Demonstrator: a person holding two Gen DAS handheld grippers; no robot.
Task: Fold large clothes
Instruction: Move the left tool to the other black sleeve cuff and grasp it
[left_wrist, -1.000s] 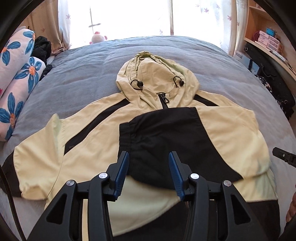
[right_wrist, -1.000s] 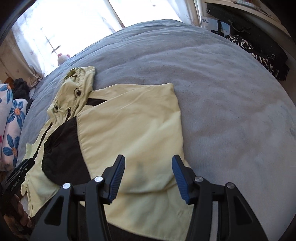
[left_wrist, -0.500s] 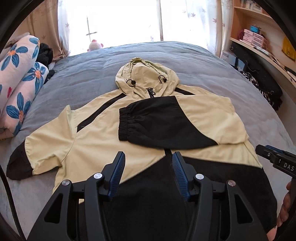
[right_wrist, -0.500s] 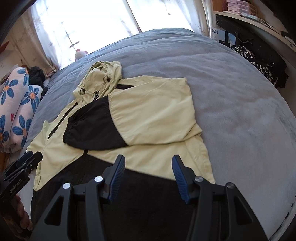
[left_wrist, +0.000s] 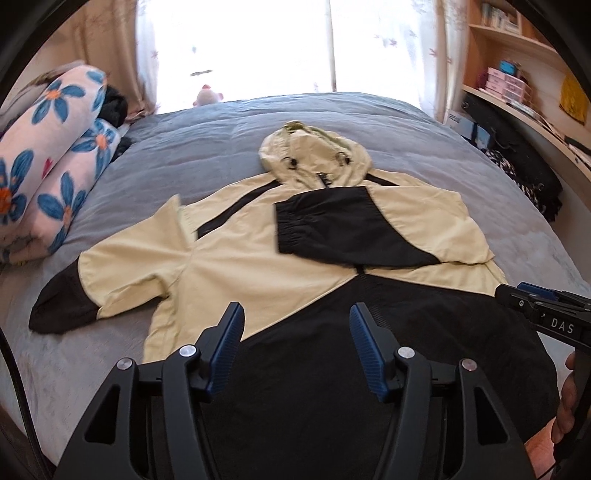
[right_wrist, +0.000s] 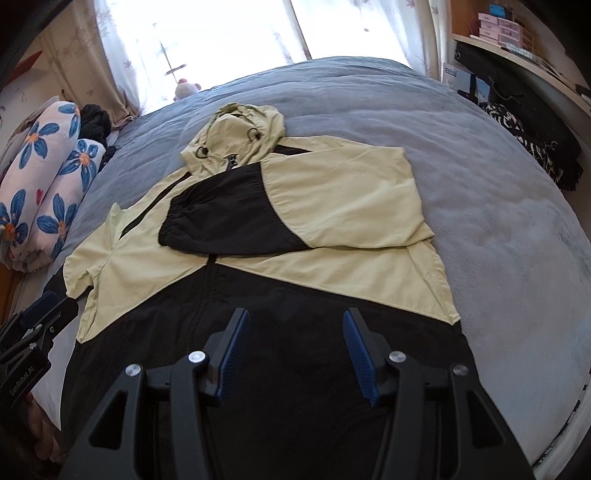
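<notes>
A pale yellow and black hooded jacket (left_wrist: 258, 258) (right_wrist: 332, 206) lies flat, front up, on a grey bed (left_wrist: 192, 147) (right_wrist: 498, 192), hood toward the window. Its right sleeve is folded across the chest, black cuff (left_wrist: 295, 229) near the zip. The left sleeve (left_wrist: 110, 273) lies spread out to the side. My left gripper (left_wrist: 296, 325) hovers above the black lower hem, jaws opening, nothing between them. My right gripper (right_wrist: 293, 328) hangs over the same black hem, open and empty. Each gripper shows at the edge of the other's view.
Floral pillows (left_wrist: 48, 158) (right_wrist: 44, 177) are stacked at the bed's left side with dark clothing (left_wrist: 114, 107) behind them. A small plush toy (left_wrist: 208, 96) sits by the bright window. Shelves (left_wrist: 517, 85) and dark bags (right_wrist: 532, 140) line the right.
Both grippers have drawn back toward the foot of the bed and risen a little, so the whole jacket now shows. The left jaws have widened.
</notes>
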